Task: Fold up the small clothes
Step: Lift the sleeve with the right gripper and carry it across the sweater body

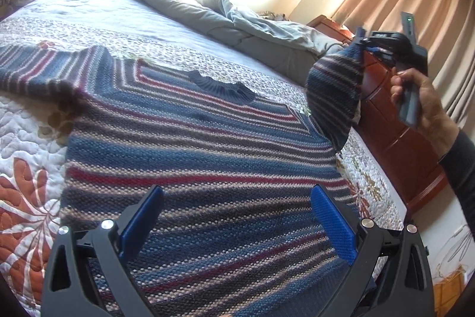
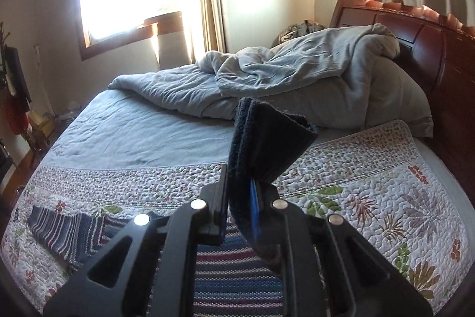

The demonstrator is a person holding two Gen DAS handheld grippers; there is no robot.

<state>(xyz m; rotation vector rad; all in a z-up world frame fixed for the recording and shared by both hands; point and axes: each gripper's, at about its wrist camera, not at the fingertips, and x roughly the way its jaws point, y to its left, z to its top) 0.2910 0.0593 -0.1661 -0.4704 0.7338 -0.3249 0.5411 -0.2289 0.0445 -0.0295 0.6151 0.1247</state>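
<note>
- My left gripper [image 1: 237,216] hangs with jaws apart over the striped sweater [image 1: 193,144], spread flat on the quilt [image 1: 29,138].
- My right gripper [image 2: 239,198] is clamped on the sweater's sleeve cuff [image 2: 267,138], lifted above the bed.
- Beyond: a rumpled grey duvet [image 2: 282,73].

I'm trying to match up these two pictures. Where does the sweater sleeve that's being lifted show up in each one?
Left wrist view: the lifted sleeve hangs at the right, its cuff pinched in the right gripper.
Right wrist view: only the dark cuff shows, at centre, clamped between the fingers.
Shared landmark: the rumpled grey comforter.
</note>
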